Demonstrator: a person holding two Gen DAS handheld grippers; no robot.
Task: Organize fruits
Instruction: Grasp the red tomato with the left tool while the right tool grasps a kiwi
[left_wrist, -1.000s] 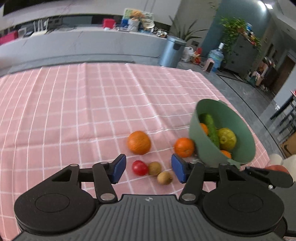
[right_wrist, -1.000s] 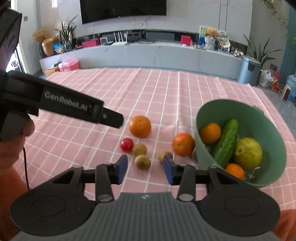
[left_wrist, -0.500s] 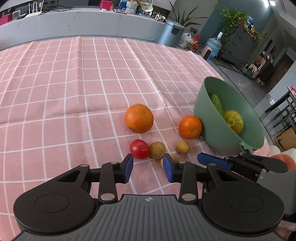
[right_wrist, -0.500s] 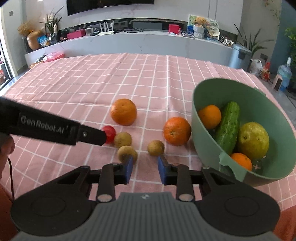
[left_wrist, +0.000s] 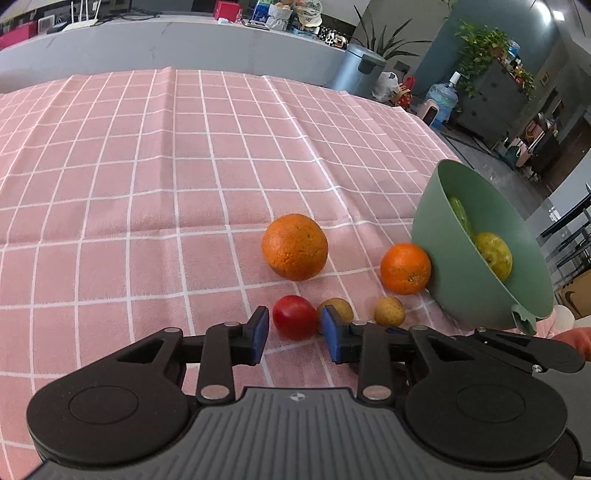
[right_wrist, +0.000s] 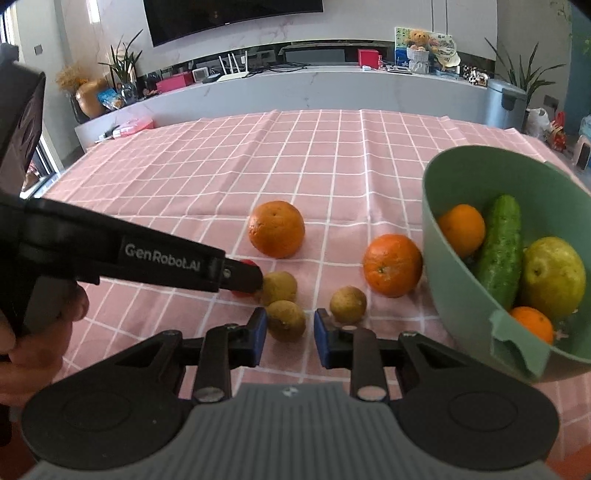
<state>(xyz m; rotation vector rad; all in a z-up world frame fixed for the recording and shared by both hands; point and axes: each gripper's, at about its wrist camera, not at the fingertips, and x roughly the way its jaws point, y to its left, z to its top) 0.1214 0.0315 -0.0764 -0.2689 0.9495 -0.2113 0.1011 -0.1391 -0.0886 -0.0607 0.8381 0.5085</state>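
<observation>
Here both grippers angle down, left fingers (left_wrist: 294, 334) bracketing the tomato (left_wrist: 295, 316), right fingers (right_wrist: 287, 339) around a kiwi (right_wrist: 286, 320).

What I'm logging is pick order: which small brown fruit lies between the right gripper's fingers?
The nearest brown fruit, in front of the other two; the right gripper has just been closing its jaws around it.

A green bowl (right_wrist: 458, 295) sits at the right of the frame, holding a cucumber (right_wrist: 500, 251), a yellow-green pear-like fruit (right_wrist: 554, 275) and two small oranges (right_wrist: 461, 229). Just left of it lies an orange (right_wrist: 392, 265), touching its wall, and another orange (right_wrist: 276, 229) lies farther left. Below them, toward the lower middle, lie a red tomato (left_wrist: 294, 316) and three small brown round fruits (right_wrist: 286, 320).
</observation>
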